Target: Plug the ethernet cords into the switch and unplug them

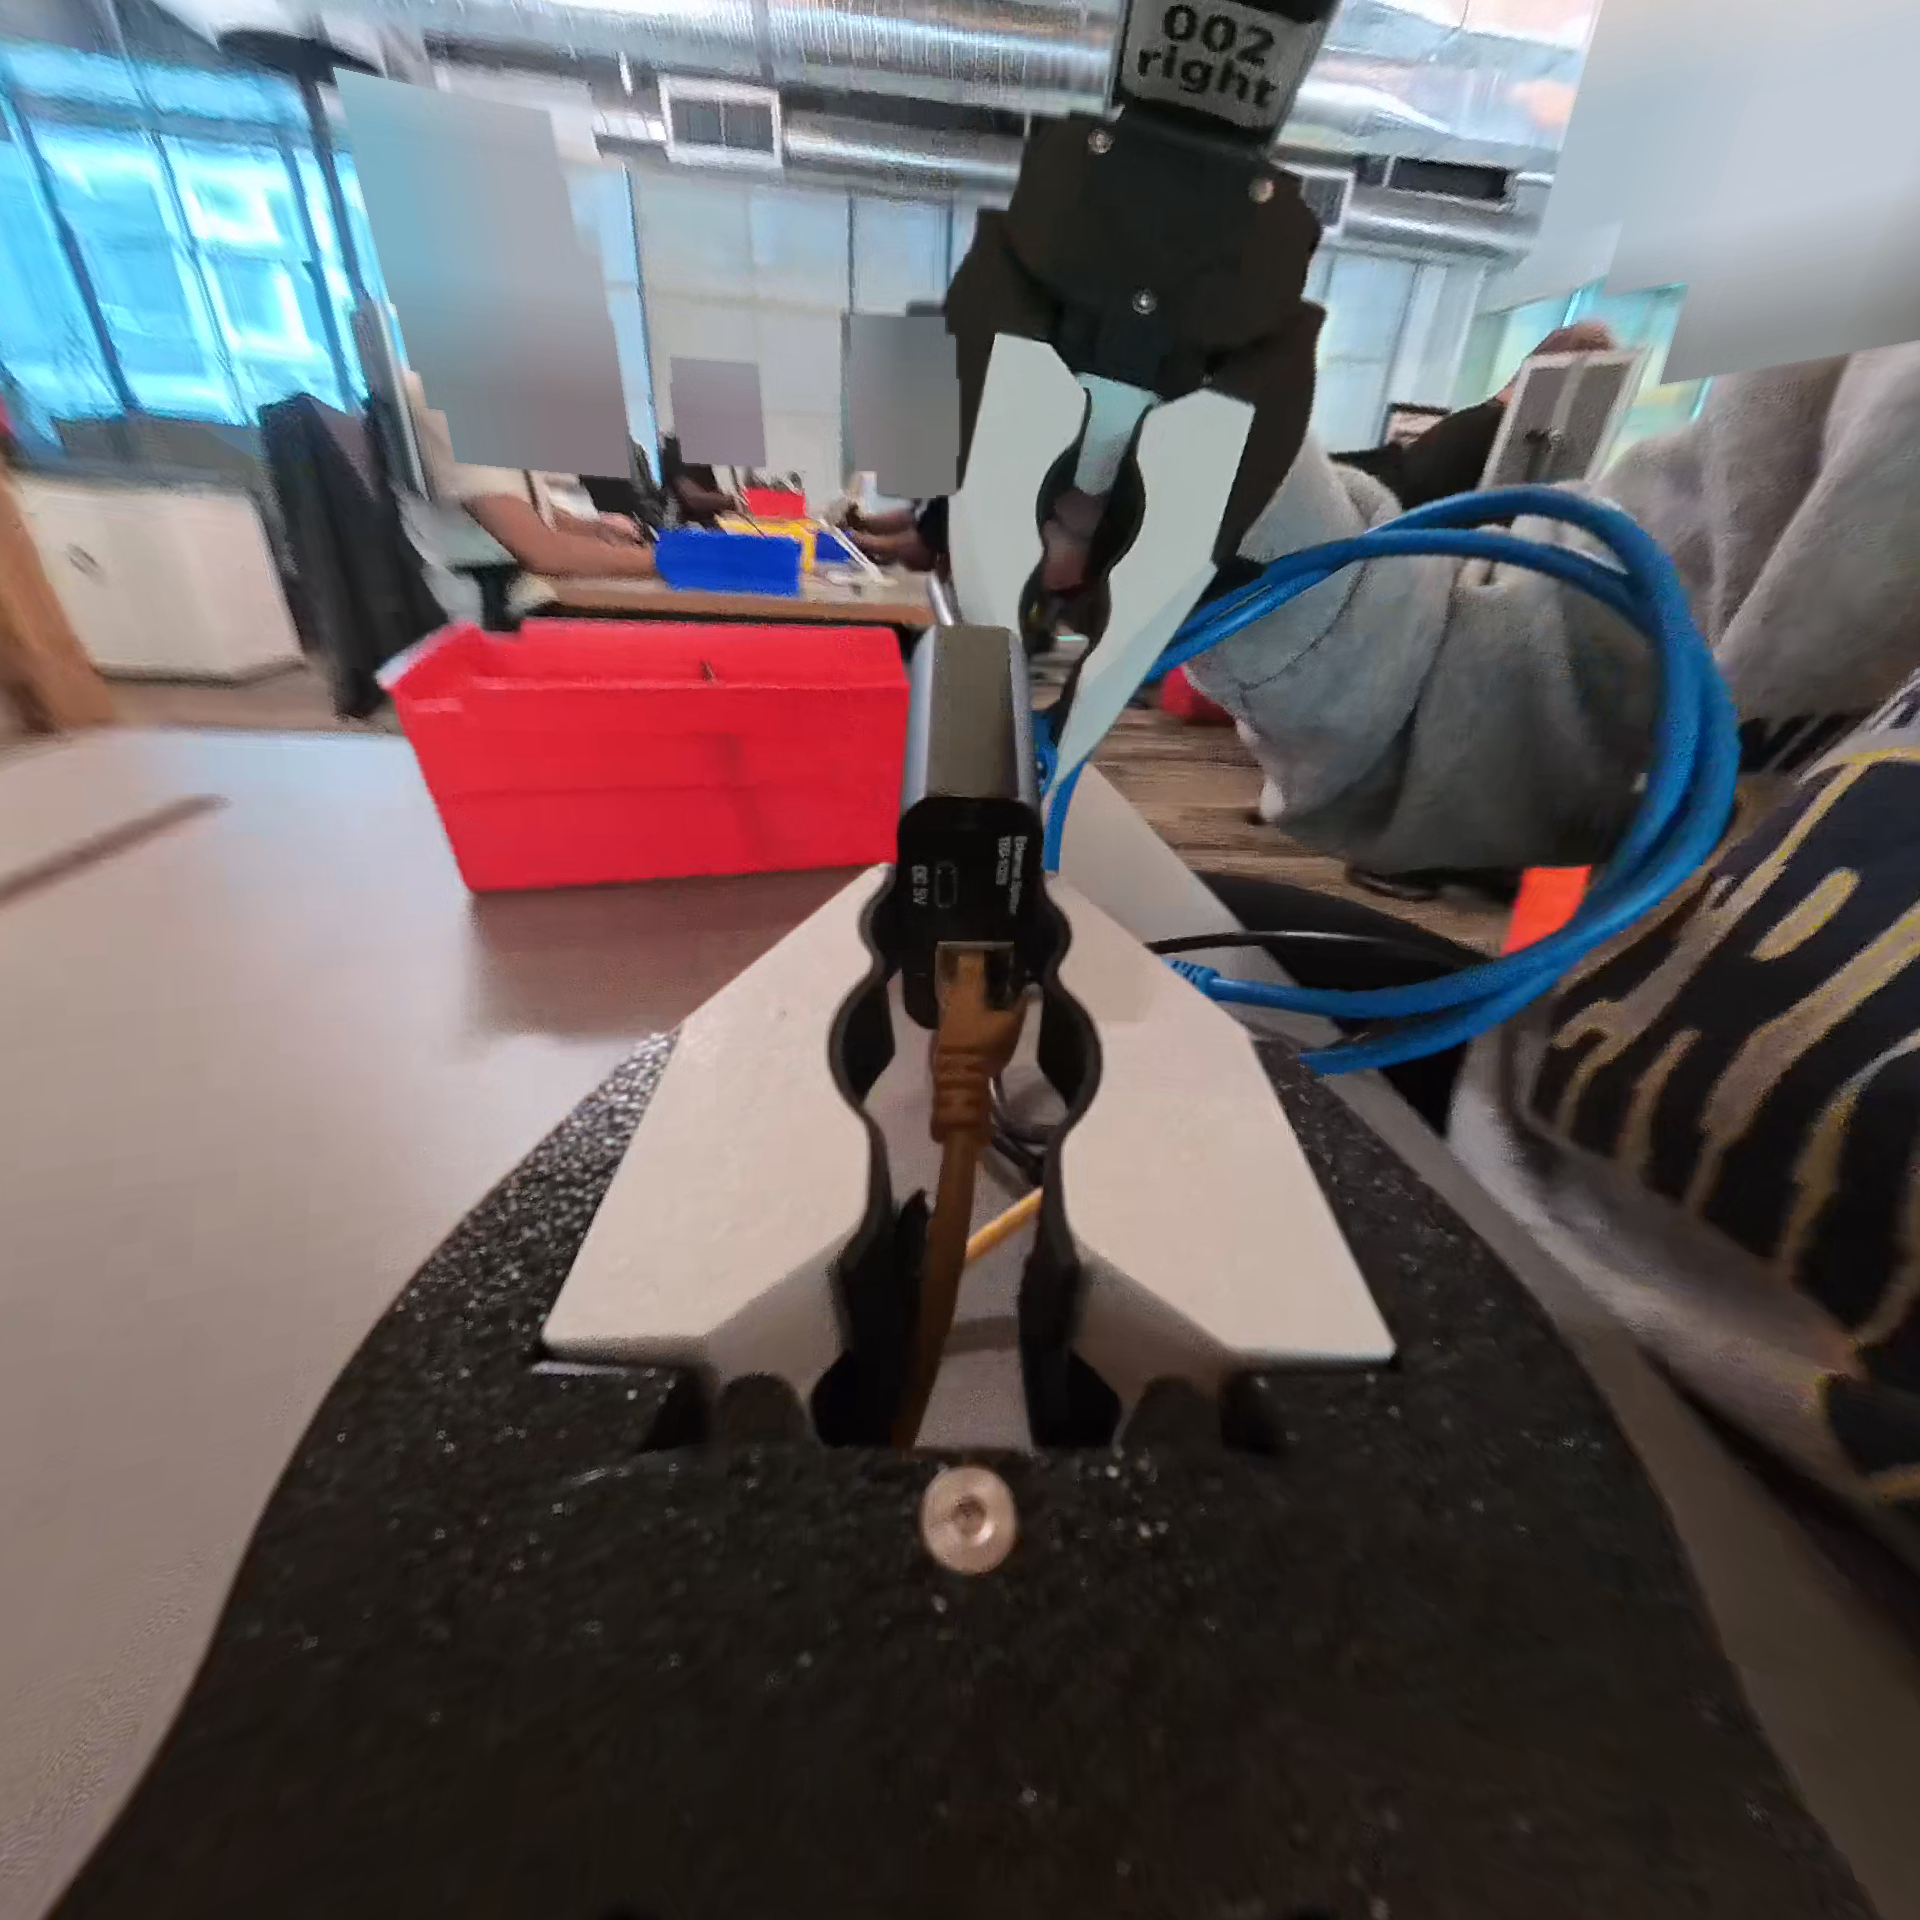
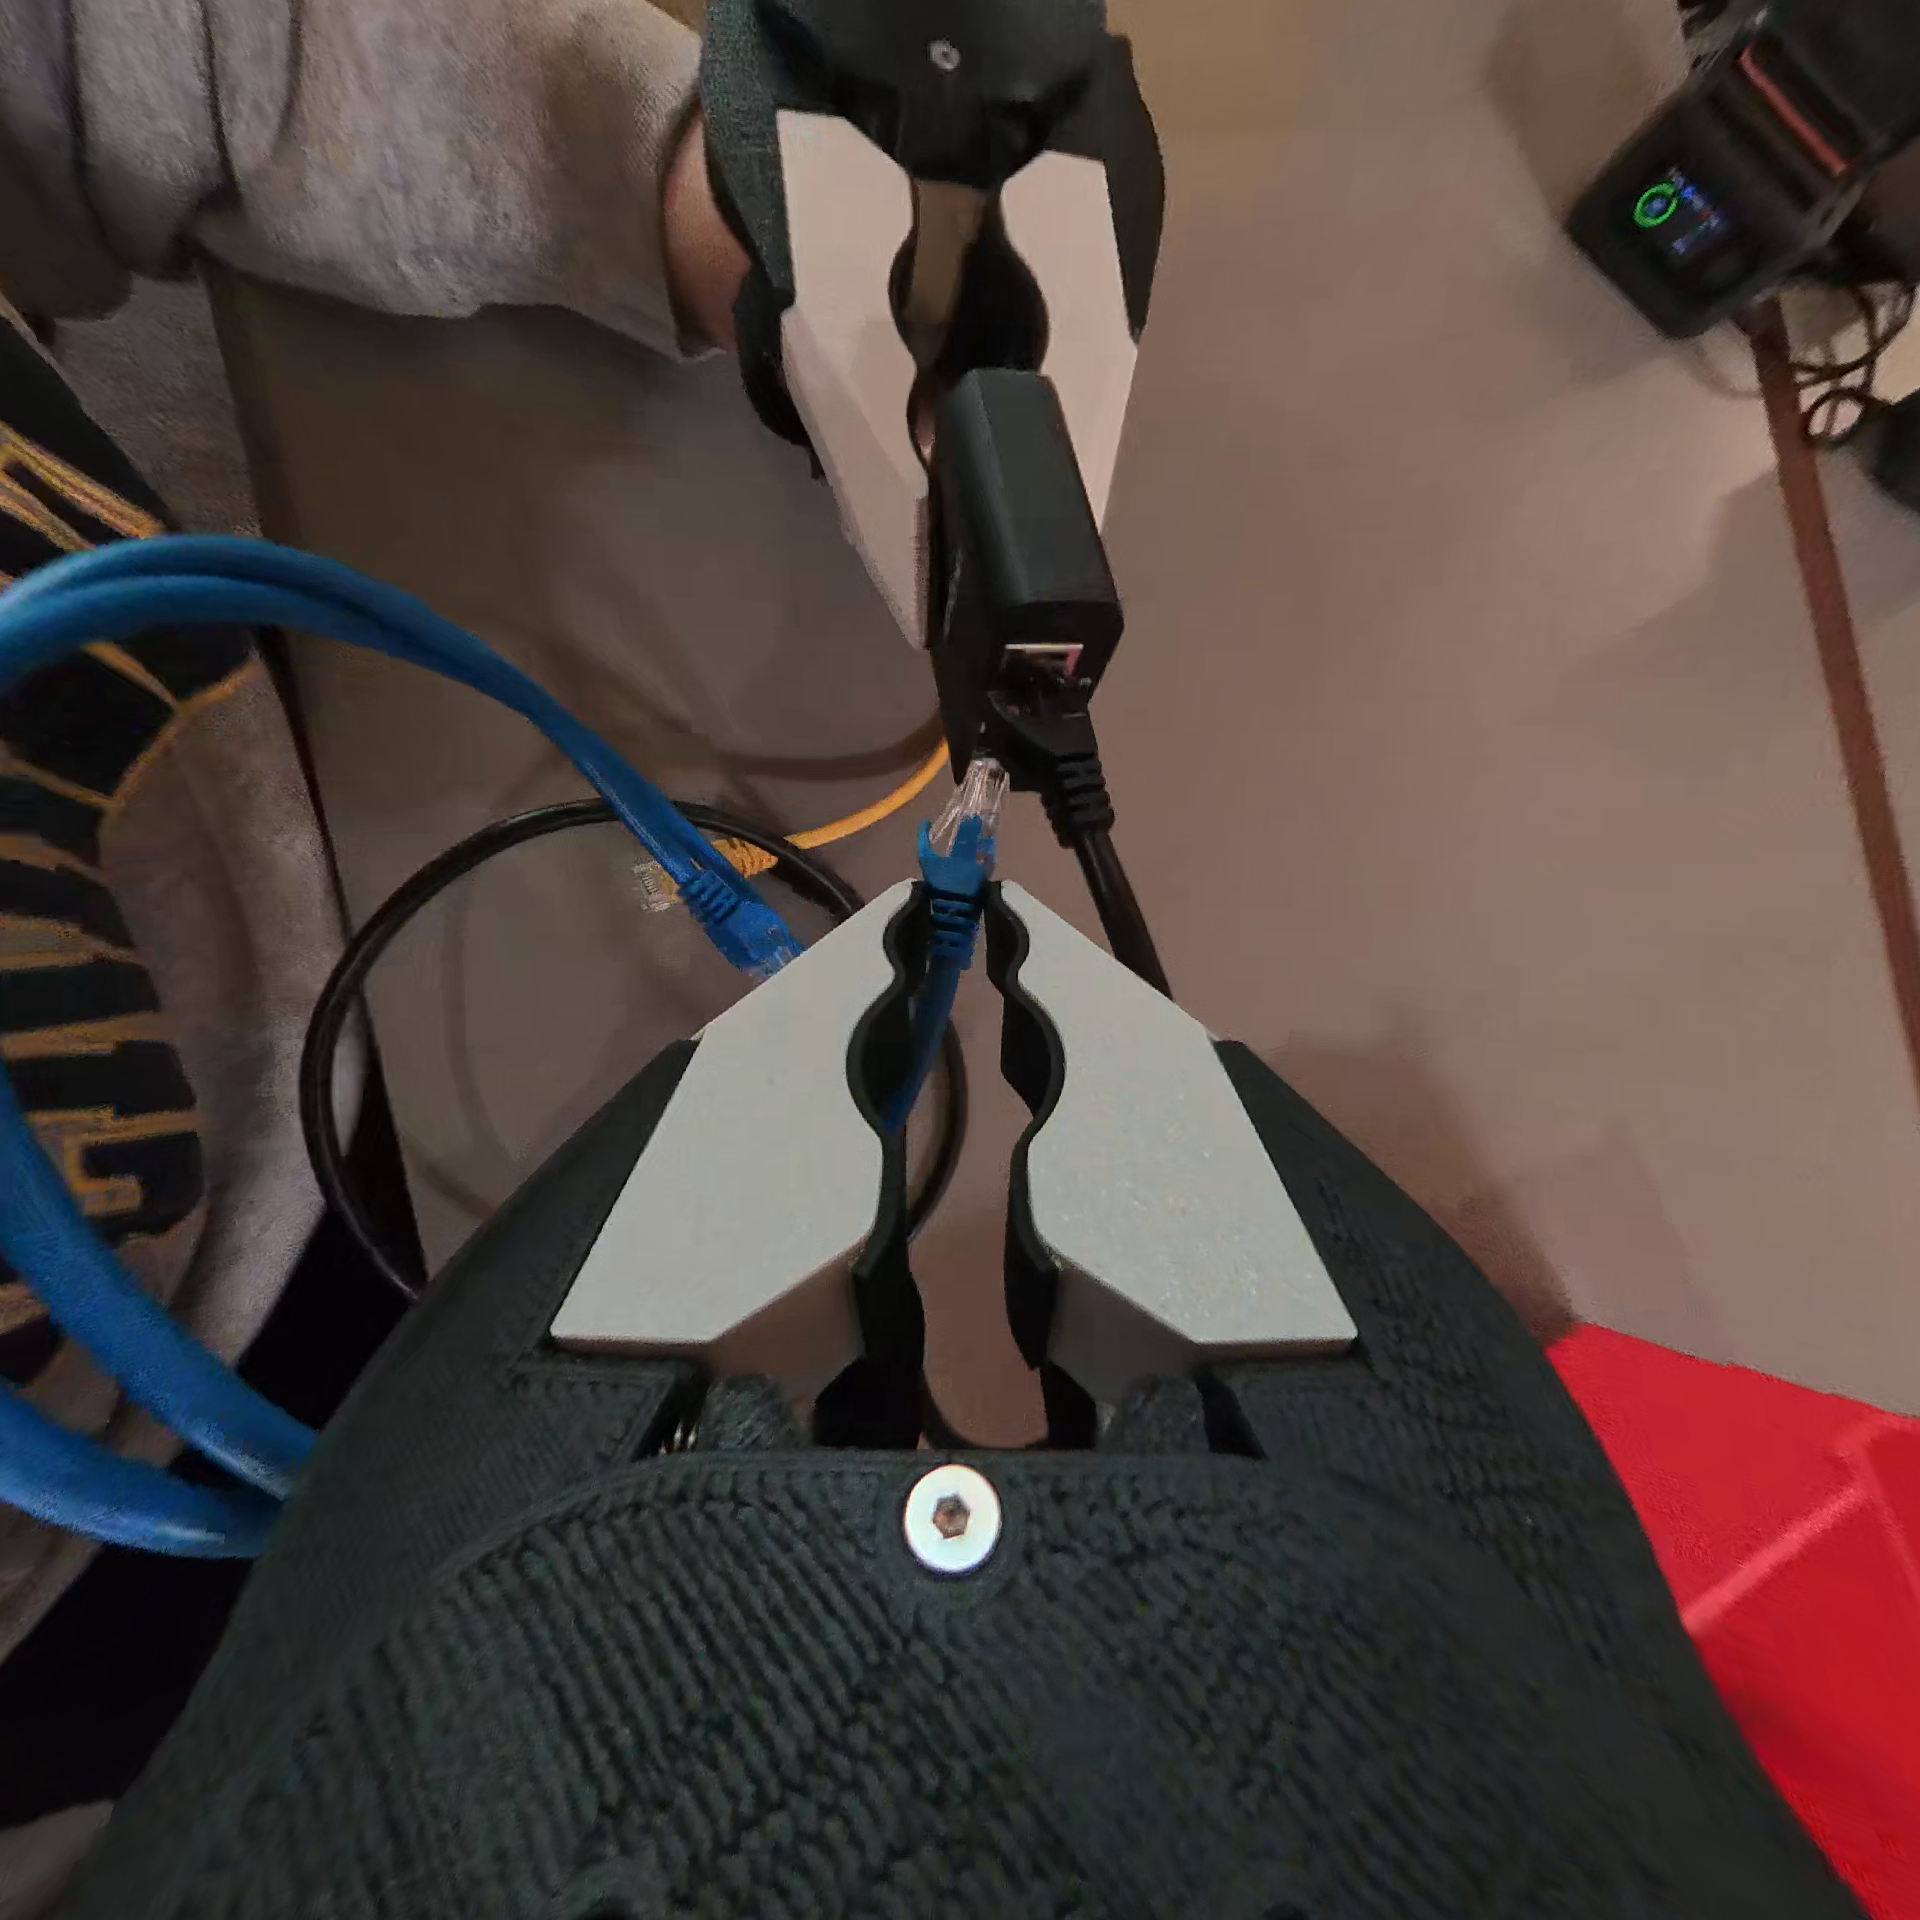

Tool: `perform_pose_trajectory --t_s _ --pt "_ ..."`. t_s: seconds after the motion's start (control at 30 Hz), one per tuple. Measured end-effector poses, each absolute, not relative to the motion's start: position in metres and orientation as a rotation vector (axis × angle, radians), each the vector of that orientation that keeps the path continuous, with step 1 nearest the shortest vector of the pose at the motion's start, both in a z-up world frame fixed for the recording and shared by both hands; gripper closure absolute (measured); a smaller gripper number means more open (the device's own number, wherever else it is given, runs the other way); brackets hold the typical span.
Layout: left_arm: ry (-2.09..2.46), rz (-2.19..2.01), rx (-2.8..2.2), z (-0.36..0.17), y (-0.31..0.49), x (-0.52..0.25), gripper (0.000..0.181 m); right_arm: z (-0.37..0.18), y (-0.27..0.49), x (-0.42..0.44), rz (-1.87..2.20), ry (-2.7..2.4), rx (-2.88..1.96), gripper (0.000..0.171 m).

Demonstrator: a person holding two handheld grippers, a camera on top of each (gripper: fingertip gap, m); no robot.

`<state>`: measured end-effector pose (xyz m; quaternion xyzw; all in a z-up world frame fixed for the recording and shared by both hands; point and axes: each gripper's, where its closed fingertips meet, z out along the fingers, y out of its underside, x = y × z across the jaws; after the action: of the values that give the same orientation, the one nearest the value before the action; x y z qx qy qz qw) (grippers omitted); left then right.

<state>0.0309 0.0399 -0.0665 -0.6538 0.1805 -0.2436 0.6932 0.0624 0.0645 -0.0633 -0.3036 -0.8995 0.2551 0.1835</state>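
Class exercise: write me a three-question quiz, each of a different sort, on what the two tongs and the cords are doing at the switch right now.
1. True or false: the left tongs are shut on the black switch.
2. Which cord do the right tongs hold? A yellow, B blue, C black.
3. Fill in: the blue cord's plug is ___ seated in the switch.

Key: 1 true. 2 B, the blue cord; the yellow cord and the black cord are already plugged in. 3 not yet.
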Motion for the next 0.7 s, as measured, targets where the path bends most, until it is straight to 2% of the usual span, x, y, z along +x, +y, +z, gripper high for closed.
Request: perform_pose_trajectory --t_s 0.03,0.37,0.7 --pt "0.384 -0.594 -1.488 -0.069 0.04 0.03 0.16 -0.067 0.064 0.062 0.762 -2.542 -0.894 0.163" --pt "0.37 -0.921 -1.696 -0.098 0.028 0.028 0.16 -0.093 0.046 0.062 1.289 -2.495 -1.198 0.163" --pt "0.369 -1.042 -1.748 -0.108 0.025 0.034 0.159 -0.103 0.044 0.064 1.359 -2.5 -1.311 0.163"
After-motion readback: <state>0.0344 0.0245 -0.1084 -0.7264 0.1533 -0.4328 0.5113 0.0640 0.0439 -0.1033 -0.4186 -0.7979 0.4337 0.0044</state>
